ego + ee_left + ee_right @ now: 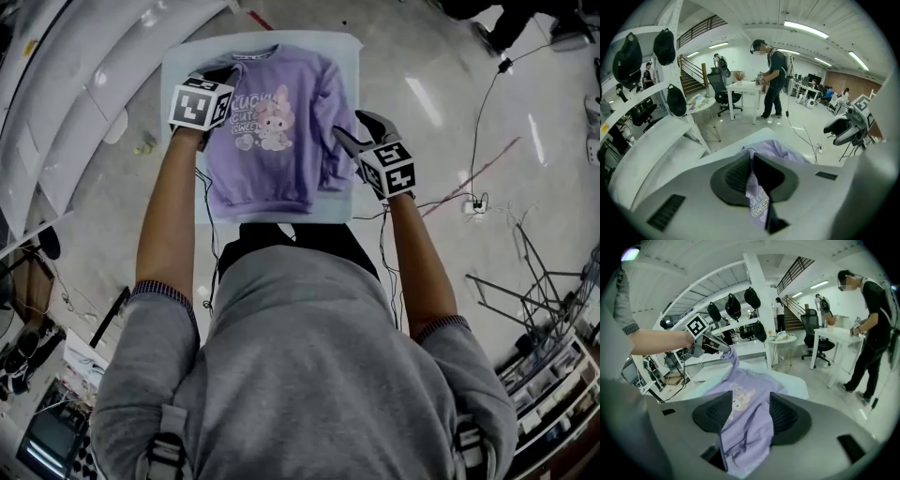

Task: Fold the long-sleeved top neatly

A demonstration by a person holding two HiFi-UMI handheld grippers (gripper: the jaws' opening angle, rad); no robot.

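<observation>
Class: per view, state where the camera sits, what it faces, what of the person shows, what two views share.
Head view: on the head, facing down at the purple top; forearms, left hand-held gripper, right hand-held gripper.
Left gripper view: on the left one, facing jaws shut on the top; right one beyond.
Right gripper view: on the right one, facing fabric in its jaws; left forearm.
Both gripper views: staircase.

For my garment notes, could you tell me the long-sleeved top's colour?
The top is lilac, with a cartoon print on the chest; clearest in the head view.
</observation>
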